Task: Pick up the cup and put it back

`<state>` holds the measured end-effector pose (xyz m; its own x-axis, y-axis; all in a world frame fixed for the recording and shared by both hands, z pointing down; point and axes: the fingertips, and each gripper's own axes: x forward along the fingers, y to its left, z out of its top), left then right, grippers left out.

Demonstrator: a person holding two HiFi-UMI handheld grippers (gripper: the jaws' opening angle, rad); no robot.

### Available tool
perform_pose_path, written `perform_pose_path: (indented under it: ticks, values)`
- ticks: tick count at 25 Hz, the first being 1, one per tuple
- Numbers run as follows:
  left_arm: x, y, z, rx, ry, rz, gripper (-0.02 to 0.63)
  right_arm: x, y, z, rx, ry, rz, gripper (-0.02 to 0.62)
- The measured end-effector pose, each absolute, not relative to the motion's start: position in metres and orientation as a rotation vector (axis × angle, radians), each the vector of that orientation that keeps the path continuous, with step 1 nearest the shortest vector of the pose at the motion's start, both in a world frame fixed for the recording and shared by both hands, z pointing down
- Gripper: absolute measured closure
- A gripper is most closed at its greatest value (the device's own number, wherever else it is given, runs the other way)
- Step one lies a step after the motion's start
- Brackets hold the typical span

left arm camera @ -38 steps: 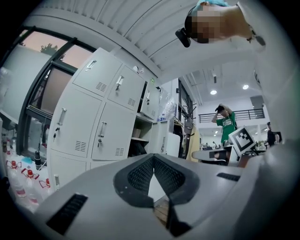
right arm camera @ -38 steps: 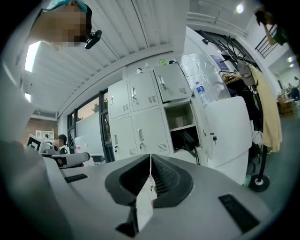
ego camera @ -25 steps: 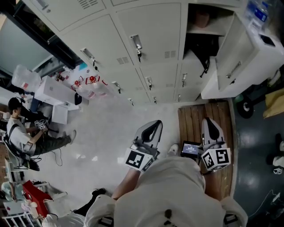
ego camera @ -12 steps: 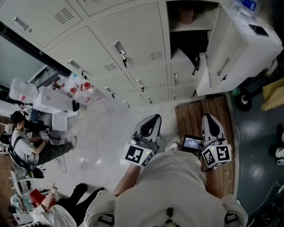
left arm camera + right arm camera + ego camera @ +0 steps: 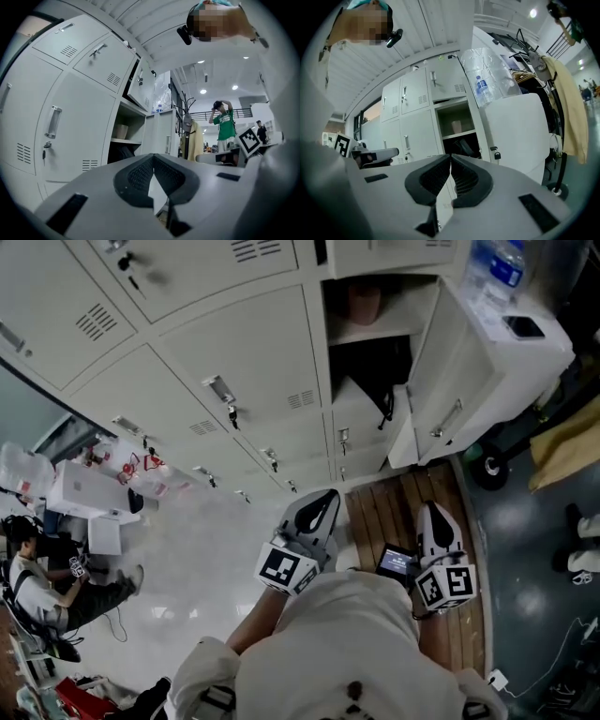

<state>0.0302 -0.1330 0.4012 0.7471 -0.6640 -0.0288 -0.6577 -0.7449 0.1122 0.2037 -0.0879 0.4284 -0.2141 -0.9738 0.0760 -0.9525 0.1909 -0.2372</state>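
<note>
A tan cup (image 5: 364, 302) stands on the upper shelf of the open locker (image 5: 377, 336). The cup (image 5: 122, 131) shows small and far beyond the left jaws, and the cup (image 5: 456, 126) shows likewise above the right jaws. My left gripper (image 5: 325, 498) is held low by my body, pointing at the lockers, shut with nothing in it. My right gripper (image 5: 429, 510) sits beside it over the wooden boards, also shut and empty. In the gripper views the left gripper (image 5: 153, 155) and the right gripper (image 5: 450, 157) have their pads pressed together. Both grippers are far from the cup.
The locker's door (image 5: 441, 399) hangs open to the right, with a water bottle (image 5: 495, 268) on top. A dark bag (image 5: 375, 371) fills the compartment under the cup. Wooden boards (image 5: 394, 502) lie before the locker. A seated person (image 5: 37, 587) is far left. A yellow coat (image 5: 567, 108) hangs at right.
The head view has tilted up toward the lockers, so the open locker and cup now sit nearer the middle top. Both grippers stay shut and low by my body.
</note>
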Motion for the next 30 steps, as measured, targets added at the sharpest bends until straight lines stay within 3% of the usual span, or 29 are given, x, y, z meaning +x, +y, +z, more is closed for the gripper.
perform_pose_path:
  ticks: [22, 23, 25, 26, 30]
  values:
    - [0.041, -0.330, 0.350, 2.927, -0.851, -0.201, 0.598, 0.157, -0.317, 0.362, -1.840, 2.429, -0.254, 0.563]
    - [0.039, -0.335, 0.349, 2.930, -0.846, -0.198, 0.598, 0.156, -0.331, 0.358, -1.836, 2.432, -0.243, 0.538]
    - [0.036, -0.344, 0.345, 2.934, -0.838, -0.207, 0.598, 0.153, -0.358, 0.353, -1.823, 2.453, -0.231, 0.394]
    - [0.035, -0.347, 0.343, 2.936, -0.830, -0.216, 0.598, 0.154, -0.371, 0.350, -1.830, 2.460, -0.223, 0.362]
    - [0.033, -0.358, 0.332, 2.956, -0.790, -0.249, 0.598, 0.163, -0.419, 0.338, -1.904, 2.444, -0.166, 0.311]
